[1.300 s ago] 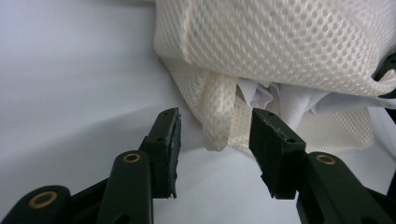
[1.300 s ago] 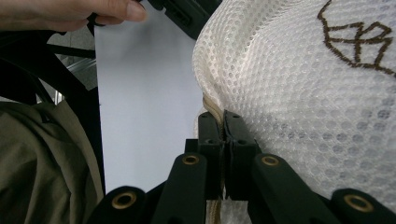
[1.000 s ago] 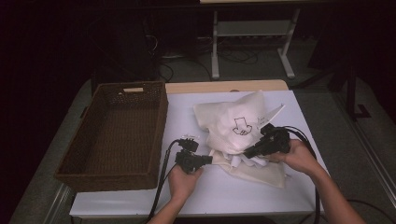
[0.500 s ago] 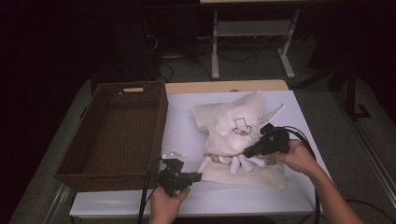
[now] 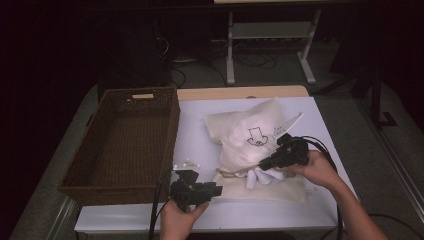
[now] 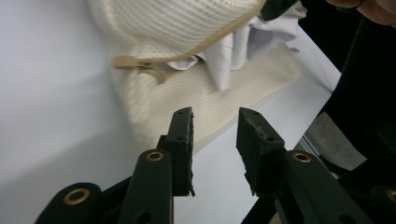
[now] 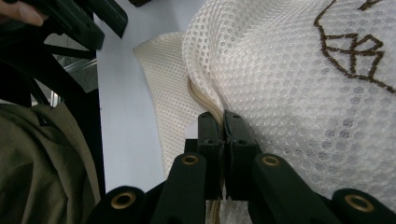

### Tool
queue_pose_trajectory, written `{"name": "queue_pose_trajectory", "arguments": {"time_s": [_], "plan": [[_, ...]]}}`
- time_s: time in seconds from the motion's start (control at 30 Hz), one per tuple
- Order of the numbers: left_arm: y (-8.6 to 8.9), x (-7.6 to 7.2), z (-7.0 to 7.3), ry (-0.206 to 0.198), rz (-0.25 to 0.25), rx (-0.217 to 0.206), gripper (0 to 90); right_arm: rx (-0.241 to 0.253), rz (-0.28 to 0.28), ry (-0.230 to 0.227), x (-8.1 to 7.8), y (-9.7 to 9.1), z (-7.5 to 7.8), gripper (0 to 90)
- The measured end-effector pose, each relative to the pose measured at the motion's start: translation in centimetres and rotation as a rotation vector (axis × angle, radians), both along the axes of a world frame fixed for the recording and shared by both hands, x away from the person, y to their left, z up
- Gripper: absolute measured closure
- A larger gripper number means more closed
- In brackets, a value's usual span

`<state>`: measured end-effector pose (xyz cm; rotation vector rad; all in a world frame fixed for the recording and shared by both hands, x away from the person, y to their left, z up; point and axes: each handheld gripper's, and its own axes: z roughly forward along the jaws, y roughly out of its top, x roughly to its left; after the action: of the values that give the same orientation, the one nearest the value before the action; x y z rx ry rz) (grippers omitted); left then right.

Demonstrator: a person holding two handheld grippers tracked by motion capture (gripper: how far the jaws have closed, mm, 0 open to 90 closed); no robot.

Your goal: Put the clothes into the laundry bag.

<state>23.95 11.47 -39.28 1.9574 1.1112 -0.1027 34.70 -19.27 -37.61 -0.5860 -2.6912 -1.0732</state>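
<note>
On the white table (image 5: pixel 200 135) beside a wicker basket (image 5: pixel 125 140), the right gripper (image 7: pixel 223 122) pinches the mesh laundry bag (image 5: pixel 250 137) by its zipper edge, white cloth half hidden inside, while the left gripper (image 6: pixel 215 123), jaws just opened, holds nothing.

black tools (image 5: pixel 216 190), brass rivets, trailing cables

Dim, dark surroundings; lit white table (image 5: pixel 200 135); close foreground slightly soft.
</note>
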Motion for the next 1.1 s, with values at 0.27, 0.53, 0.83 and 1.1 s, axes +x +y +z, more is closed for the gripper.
{"name": "queue_pose_trajectory", "arguments": {"time_s": [0.27,0.53,0.83,1.1], "plan": [[-5.5,2.0,-2.0,0.074,-0.056,-0.041,59.4,0.001,-0.004,-0.009,-0.1,-0.1,0.2,86.1],[-9.2,4.7,-4.1,0.102,0.033,-0.010,47.7,0.001,-0.014,-0.027,-0.2,-0.4,0.4,86.0],[-10.3,6.9,-5.2,0.070,0.129,-0.125,84.0,-0.010,-0.011,-0.040,-0.6,-0.2,0.6,86.4],[-10.2,7.9,-4.8,0.036,0.145,-0.113,83.9,0.015,0.000,-0.037,-0.6,0.2,1.5,86.8]]}}
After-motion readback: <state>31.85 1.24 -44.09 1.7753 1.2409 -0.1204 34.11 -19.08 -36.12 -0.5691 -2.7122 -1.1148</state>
